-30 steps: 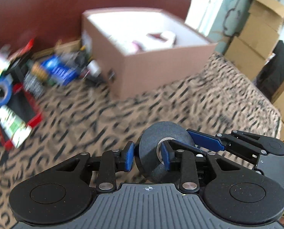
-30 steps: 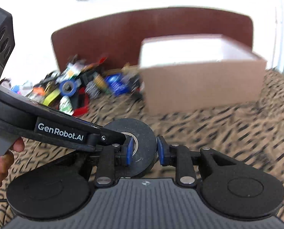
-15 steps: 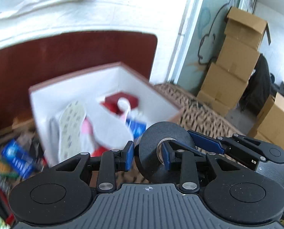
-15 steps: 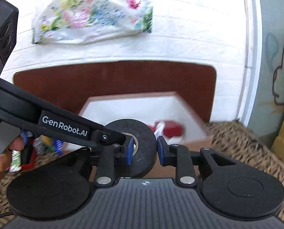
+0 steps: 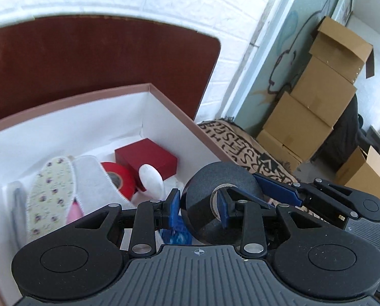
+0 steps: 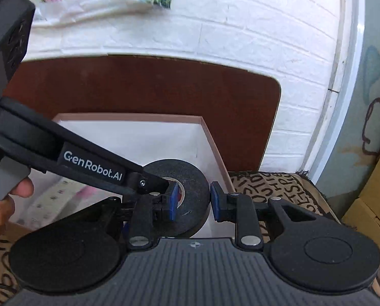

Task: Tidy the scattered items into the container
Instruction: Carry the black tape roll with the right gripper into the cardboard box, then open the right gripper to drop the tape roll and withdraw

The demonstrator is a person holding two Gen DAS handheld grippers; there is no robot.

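Observation:
A black tape roll hangs above the near right corner of the pink cardboard box, gripped by both tools at once. My left gripper has one pad outside the roll and one in its core; its jaws are closing on the roll's wall. My right gripper is shut on the same roll, pinching the opposite wall. The left tool's arm crosses the right wrist view. Inside the box lie a red box, a red tape roll, floral insoles and a white spoon-like piece.
A brown headboard stands behind the box against a white brick wall. The box rests on a letter-patterned blanket. Stacked cardboard cartons fill the right side. A hand holds the left tool.
Both grippers carried the black roll together from over the blanket to above the box. The pile of scattered items at the left has slid out of view.

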